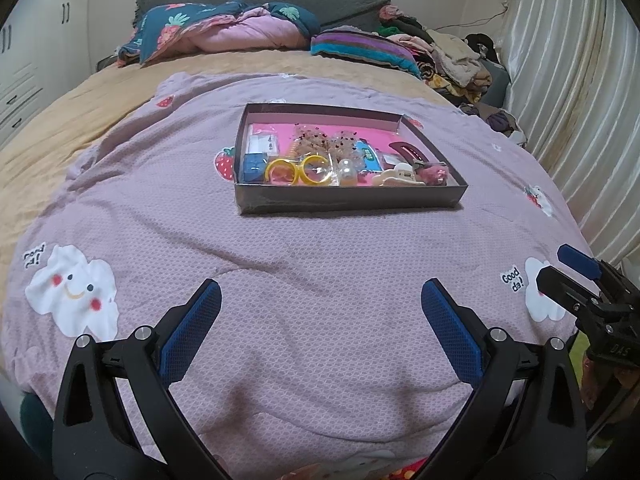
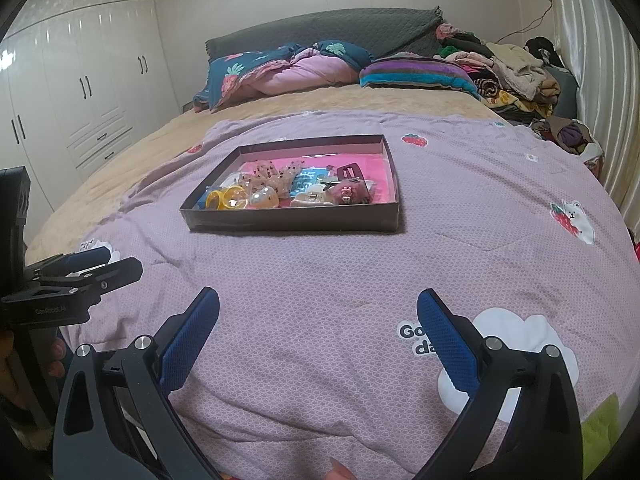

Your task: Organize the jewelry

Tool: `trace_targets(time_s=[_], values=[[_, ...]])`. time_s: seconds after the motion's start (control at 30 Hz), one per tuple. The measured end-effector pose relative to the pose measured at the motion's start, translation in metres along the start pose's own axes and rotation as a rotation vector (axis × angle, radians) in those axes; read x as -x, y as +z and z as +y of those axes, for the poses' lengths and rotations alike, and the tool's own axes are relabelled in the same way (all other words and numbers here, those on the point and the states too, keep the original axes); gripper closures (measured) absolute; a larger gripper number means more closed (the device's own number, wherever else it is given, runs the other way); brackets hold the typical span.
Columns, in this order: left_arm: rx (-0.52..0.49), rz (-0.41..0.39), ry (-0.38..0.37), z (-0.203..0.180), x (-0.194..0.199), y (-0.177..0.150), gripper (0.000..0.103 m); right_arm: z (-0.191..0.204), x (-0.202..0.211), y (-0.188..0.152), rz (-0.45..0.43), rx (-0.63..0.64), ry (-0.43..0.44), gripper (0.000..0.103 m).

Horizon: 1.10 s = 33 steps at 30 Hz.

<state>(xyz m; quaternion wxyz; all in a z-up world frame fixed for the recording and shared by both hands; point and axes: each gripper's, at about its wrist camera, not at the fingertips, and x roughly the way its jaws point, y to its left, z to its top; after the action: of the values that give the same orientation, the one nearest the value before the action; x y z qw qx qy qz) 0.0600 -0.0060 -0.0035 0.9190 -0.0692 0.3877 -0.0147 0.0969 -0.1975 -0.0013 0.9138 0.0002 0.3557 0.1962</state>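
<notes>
Currently | shallow dark cardboard tray [image 1: 348, 199] at twelve o'clock on lilac quilt [image 1: 320, 280], trinkets inside (none loose outside) | left gripper [image 1: 321, 300], right gripper [image 2: 318, 304]: both agape, empty | stage unclear; approach low, pinch single pieces.

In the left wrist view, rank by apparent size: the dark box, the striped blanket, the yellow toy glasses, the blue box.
1. dark box
2. striped blanket, though farther away, so unsure
3. yellow toy glasses
4. blue box
</notes>
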Motion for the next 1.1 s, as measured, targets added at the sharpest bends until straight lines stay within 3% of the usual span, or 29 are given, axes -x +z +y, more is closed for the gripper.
trace_targets(time_s=[1.1], values=[[-0.004,0.022,0.025,0.0022,-0.0044,-0.0036,0.009,-0.0027,-0.0014,0.0012,0.000,-0.004,-0.012,0.004]])
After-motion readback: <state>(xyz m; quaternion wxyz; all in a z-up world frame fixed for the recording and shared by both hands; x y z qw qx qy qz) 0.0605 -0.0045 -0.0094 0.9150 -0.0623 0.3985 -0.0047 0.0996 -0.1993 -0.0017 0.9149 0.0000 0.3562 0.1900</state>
